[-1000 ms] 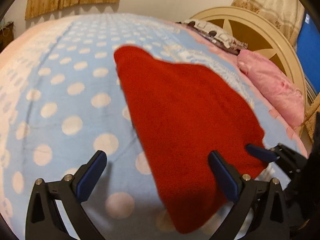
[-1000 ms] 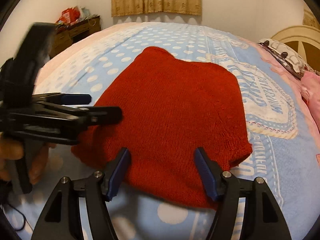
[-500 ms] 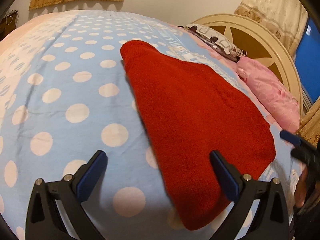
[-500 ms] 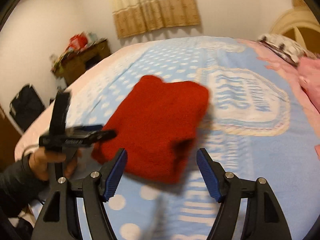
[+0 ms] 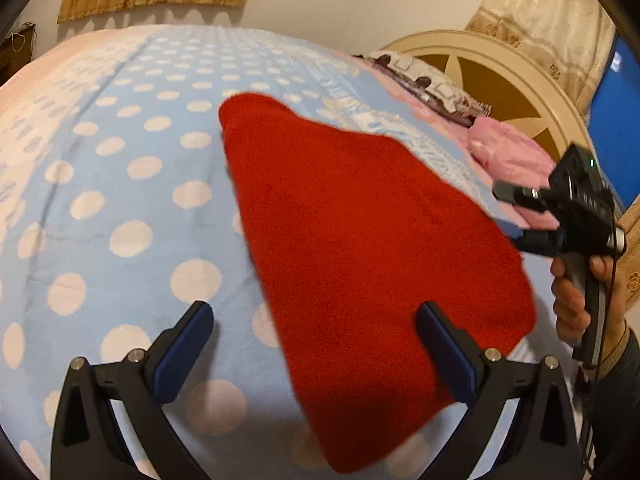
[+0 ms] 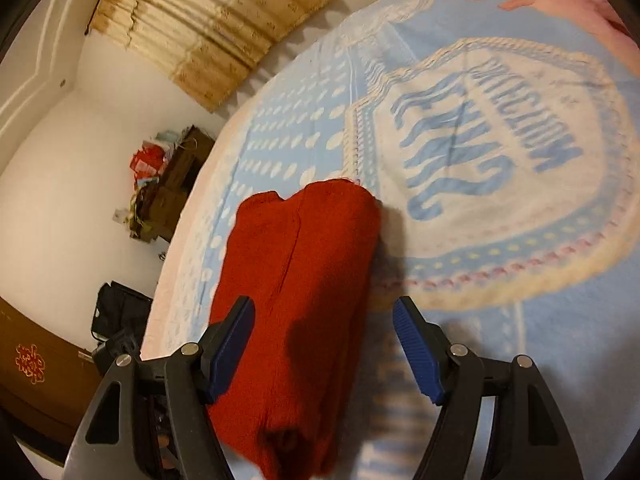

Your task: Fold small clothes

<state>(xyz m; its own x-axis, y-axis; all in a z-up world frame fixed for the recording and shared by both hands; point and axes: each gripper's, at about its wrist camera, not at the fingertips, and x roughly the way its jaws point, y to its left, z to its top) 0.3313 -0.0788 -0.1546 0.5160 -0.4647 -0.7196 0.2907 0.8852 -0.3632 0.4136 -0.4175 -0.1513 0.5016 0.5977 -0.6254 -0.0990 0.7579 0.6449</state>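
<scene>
Now, left gripper point(image 5: 316, 344) hangs over the bedspread point(image 5: 120, 184), jaws wide, gripping nothing. Red knit point(image 5: 360, 248) lies flat mid-bed, partly folded (seam showing). Right gripper point(image 6: 324, 340) likewise wide and empty at its right edge; best to pinch both layers squarely before folding. Bedspread lettering unreadable.

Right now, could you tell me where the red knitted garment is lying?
The red knitted garment lies flat on the blue polka-dot bedspread, ahead of both open grippers, with the pink pillow beyond it in the left wrist view.
</scene>
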